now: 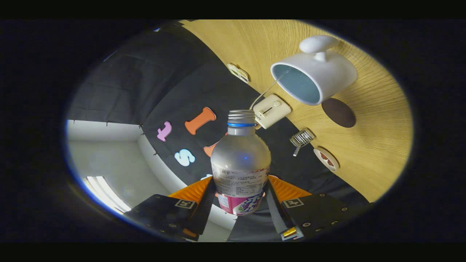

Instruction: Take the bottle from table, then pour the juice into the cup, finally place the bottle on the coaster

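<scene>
A clear plastic bottle (240, 160) with a blue neck ring, an uncapped threaded mouth and a pink-and-white label sits between my fingers, and the gripper (240, 191) is shut on it at the label. The whole view is rolled, so the wooden table (378, 153) stands tilted beyond the bottle. A white cup (316, 74) with a blue inside and a handle rests on the table past the bottle's mouth, its opening facing me. A round dark brown coaster (339, 112) lies on the wood beside the cup.
A cream-coloured box with a switch and a cable (271, 110) sits at the table's edge near the cup. A small wire object (302, 138) and a round white dish with brown pieces (326, 159) lie nearby. The black cloth wall (153, 87) runs behind.
</scene>
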`<action>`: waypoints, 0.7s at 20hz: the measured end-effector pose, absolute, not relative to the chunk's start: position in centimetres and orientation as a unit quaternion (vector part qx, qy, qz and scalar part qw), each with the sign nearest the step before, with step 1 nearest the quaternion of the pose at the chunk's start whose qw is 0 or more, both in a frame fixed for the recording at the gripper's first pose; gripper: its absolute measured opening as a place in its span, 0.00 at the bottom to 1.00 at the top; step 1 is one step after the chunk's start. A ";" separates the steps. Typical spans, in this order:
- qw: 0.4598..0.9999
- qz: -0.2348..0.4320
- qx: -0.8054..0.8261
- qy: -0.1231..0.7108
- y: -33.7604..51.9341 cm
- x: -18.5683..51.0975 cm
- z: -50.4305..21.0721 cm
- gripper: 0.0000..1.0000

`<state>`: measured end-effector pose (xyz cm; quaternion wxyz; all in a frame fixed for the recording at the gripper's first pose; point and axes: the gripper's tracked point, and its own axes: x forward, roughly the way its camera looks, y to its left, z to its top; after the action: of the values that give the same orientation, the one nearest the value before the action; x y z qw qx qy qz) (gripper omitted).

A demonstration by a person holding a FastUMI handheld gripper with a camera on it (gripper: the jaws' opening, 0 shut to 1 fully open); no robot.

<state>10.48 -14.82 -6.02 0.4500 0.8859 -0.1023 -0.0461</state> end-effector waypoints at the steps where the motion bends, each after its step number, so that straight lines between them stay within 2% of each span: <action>1: 0.451 -0.046 0.886 -0.101 -14.7 10.5 -6.0 0.72; 9: 0.458 -0.079 0.882 -0.073 -14.5 10.2 -9.3 0.72; 11: 0.485 -0.094 0.868 -0.051 -14.1 10.3 -10.7 0.72; 14: 0.567 -0.124 0.814 -0.006 -13.5 10.1 -12.7 0.72</action>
<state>10.08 -13.49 -12.67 0.5674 0.8140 -0.0062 -0.1241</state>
